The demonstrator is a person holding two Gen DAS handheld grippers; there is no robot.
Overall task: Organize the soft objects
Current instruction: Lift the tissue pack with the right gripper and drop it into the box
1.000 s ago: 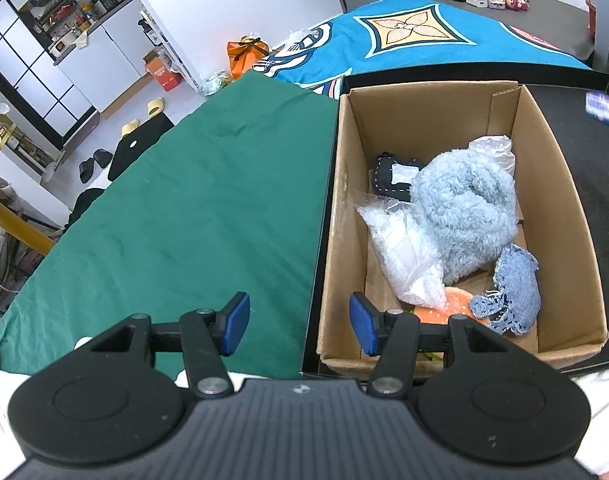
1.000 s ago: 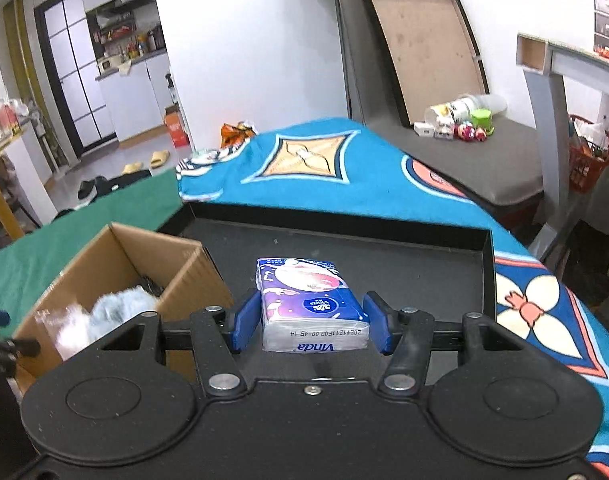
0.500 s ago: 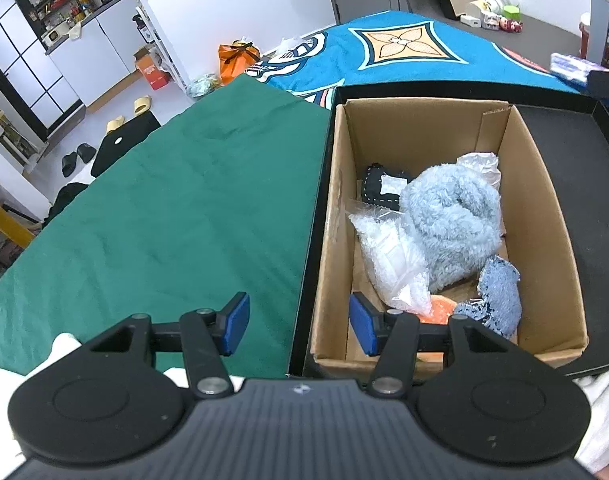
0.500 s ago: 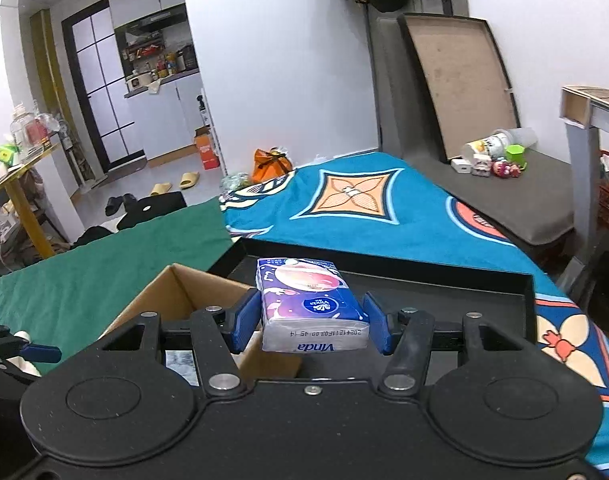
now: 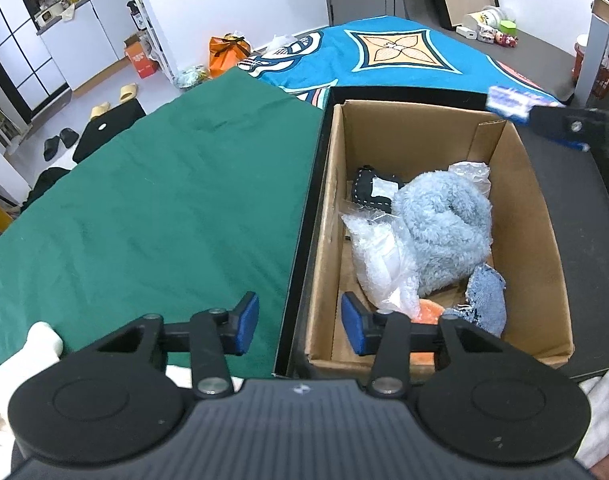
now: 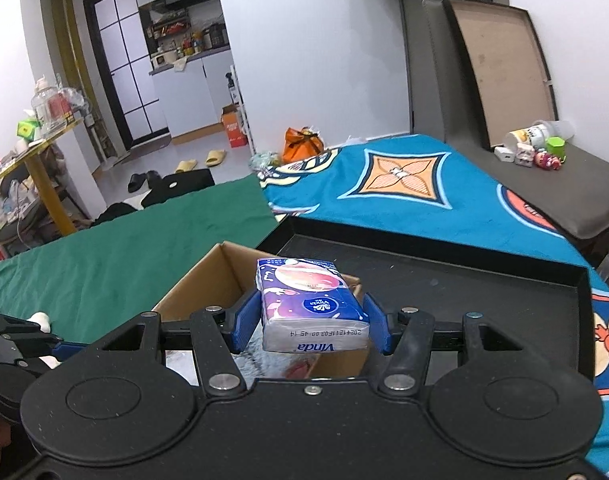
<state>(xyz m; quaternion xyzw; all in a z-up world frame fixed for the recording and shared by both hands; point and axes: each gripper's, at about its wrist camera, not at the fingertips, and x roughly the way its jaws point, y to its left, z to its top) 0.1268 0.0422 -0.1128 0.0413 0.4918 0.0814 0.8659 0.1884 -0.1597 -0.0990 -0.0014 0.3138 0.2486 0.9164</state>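
Right hand-held gripper (image 6: 312, 322) clamps a tissue pack (image 6: 310, 306) over the cardboard box (image 5: 324, 248), while the left hand-held gripper (image 5: 300, 322), just narrowed, holds nothing.

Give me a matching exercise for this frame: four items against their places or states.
Items:
1. tissue pack
2. fluffy blue toy
3. left gripper
4. cardboard box

Places or states:
A. standing in the black tray
B. lying inside the box
C. clamped in the right gripper
D. empty, jaws just narrowed

Pairs: 1-C, 2-B, 3-D, 4-A
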